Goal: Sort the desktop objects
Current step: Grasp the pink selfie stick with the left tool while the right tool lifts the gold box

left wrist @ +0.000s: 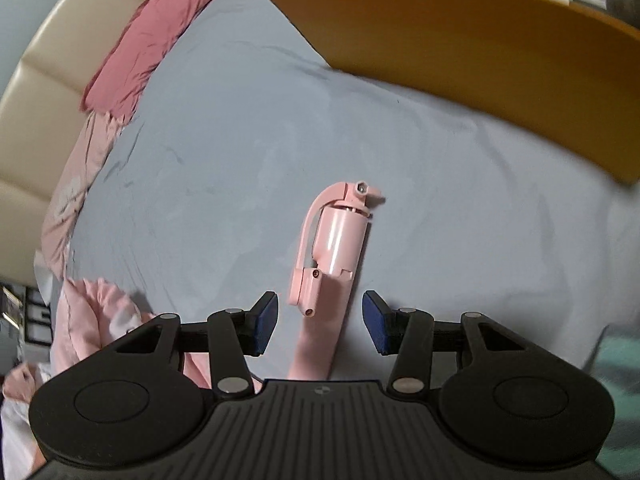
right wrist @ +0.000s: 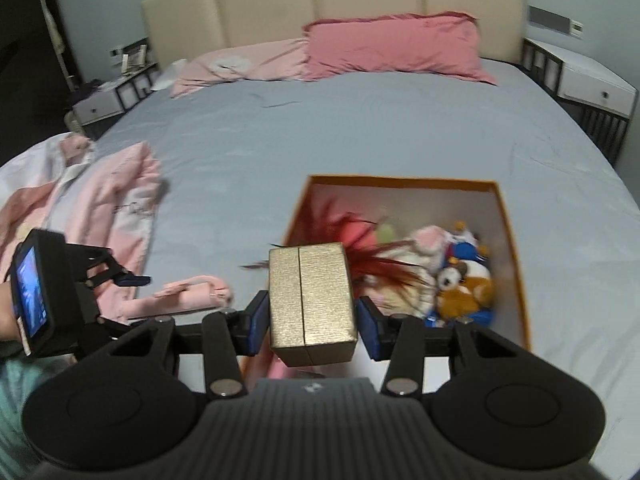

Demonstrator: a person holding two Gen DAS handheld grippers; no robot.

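In the left wrist view, a pink selfie stick lies on the blue bed sheet, its folded clamp head just ahead of the jaws and its handle running back between them. It looks light, stiff and smooth, likely a little slippery on the barrel; the straight handle is probably the surest place to take hold, since the hinged clamp arm could swing. The left gripper stands released, pads apart on either side of the handle without touching it. The orange box sits further ahead, to the right.

In the right wrist view, the right gripper is clenched on a gold gift box, pads pressing its two side faces. This box seems rigid, light card with a textured, grippy skin. It hangs over the near edge of the orange box, which already holds plush toys.
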